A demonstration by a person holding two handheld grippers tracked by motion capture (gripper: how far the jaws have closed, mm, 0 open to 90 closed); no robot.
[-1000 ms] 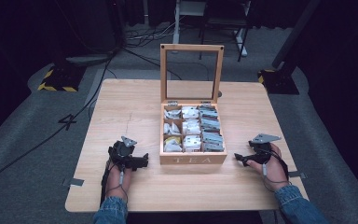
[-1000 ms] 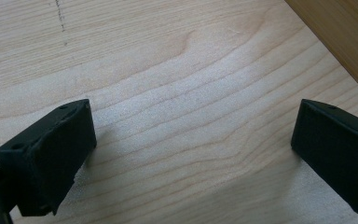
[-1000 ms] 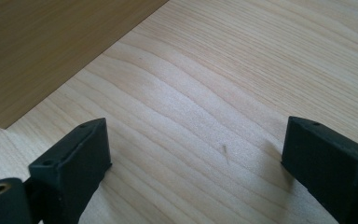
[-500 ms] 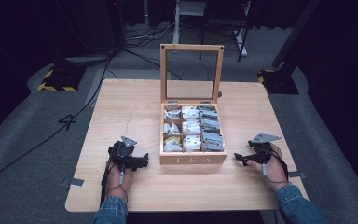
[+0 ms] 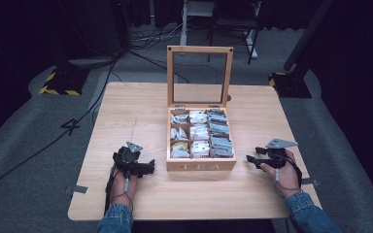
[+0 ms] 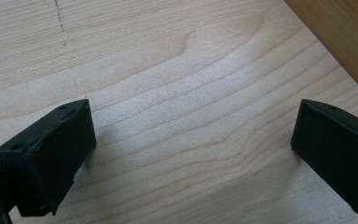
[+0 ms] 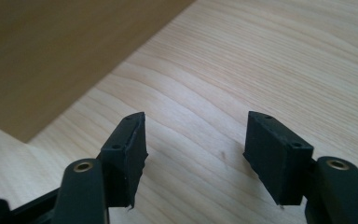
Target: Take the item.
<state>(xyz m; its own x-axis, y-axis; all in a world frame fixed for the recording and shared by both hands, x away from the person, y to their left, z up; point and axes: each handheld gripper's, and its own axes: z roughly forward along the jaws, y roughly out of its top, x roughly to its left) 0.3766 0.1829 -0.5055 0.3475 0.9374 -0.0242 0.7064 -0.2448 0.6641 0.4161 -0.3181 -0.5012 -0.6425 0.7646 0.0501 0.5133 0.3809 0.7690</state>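
Two black tongs rest wide and empty on the pale grained wooden bench: left tongs at 8 o'clock, right tongs at 4 o'clock of the square lidded wooden tea box.

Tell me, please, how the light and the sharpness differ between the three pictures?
High view: bright table, dark surroundings, slightly soft. Left gripper view: sharp wood grain, soft shadows under the left gripper. Right gripper view: right gripper sharp, tea box wall shaded.

Parted tongs (nothing between them) low over pale table, box wall upper left
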